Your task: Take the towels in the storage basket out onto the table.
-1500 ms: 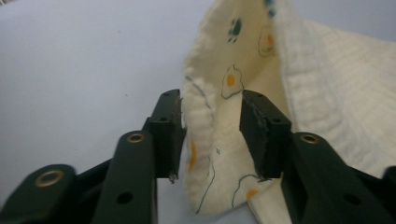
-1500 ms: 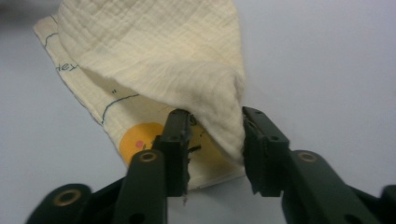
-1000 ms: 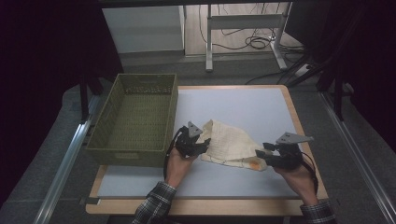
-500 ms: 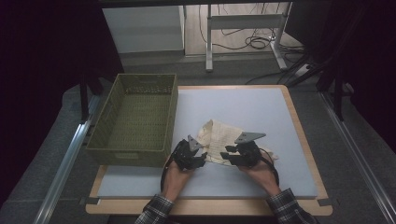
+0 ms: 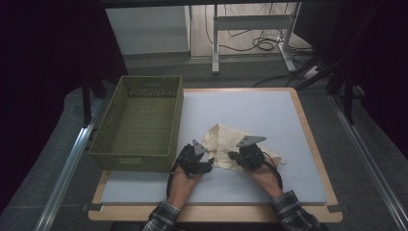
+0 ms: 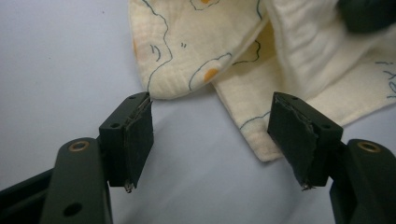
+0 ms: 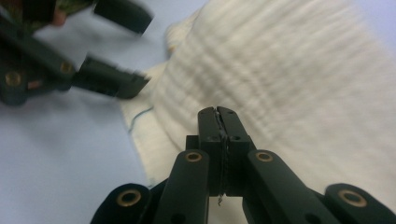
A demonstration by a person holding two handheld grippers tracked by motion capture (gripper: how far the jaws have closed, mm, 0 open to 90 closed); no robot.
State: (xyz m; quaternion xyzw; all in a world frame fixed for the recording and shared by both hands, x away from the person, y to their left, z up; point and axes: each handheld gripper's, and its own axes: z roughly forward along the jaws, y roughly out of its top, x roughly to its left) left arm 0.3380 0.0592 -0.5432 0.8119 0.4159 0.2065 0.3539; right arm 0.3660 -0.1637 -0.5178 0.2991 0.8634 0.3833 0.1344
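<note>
A cream cloth [image 5: 222, 140] with a drawn fried-egg print lies crumpled on the pale mat, near its front. My left gripper [image 5: 206, 163] rests at the cloth's left edge. It is open, its jaws have just been opening, and nothing lies between the pads. In the left gripper view [image 6: 212, 100] the cloth's [image 6: 196, 51] printed corner sits just past the jaw tips. My right gripper [image 5: 236, 156] is on the cloth's middle. Its jaws [image 7: 218, 111] have just been closing and now meet on a raised fold of cloth [image 7: 289, 79].
An olive mesh basket [image 5: 149, 78] with nothing in it stands at the left of the mat [image 5: 255, 108], close to my left hand. The wooden table edge [image 5: 308, 125] frames the mat. Beyond the table are a white cabinet [image 5: 149, 29] and cables on the floor.
My right gripper slid left from the cloth's right end onto its middle and closed. The left gripper sank a little at the cloth's left edge and its jaws spread wider.
</note>
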